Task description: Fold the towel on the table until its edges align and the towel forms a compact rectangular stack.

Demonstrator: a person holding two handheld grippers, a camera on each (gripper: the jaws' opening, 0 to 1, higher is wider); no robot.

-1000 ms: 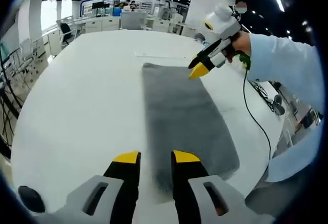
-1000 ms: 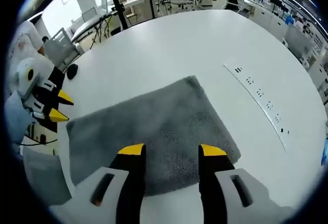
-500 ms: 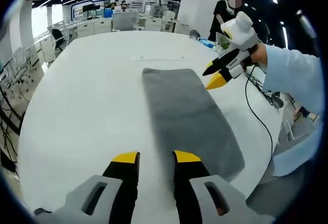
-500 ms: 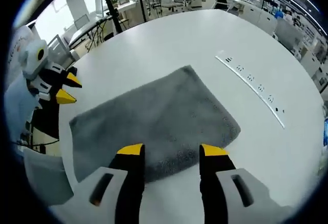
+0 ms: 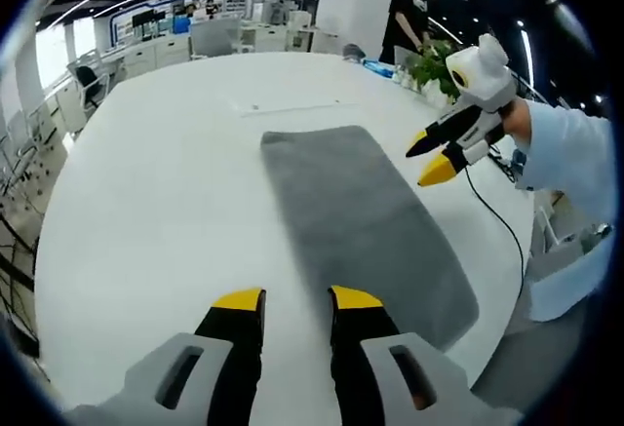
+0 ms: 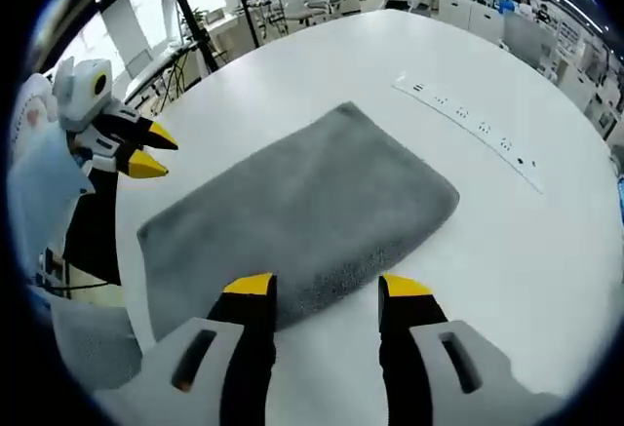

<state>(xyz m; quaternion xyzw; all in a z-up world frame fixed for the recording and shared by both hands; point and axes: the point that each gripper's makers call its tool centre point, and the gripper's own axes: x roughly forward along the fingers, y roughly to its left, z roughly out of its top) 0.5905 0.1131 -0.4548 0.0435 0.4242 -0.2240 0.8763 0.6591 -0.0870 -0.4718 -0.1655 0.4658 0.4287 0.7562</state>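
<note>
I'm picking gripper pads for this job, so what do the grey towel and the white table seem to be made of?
The towel looks like soft terry or microfibre cloth: matte grey, with a fuzzy, napped surface and thick rounded edges. The table looks like a hard, smooth white laminate or painted board with a slight sheen and no grain; the exact material can't be told.

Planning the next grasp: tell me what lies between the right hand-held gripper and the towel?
Just bare white table, seen in the right gripper view; the open right hand-held gripper hovers at the towel's near edge.
</note>
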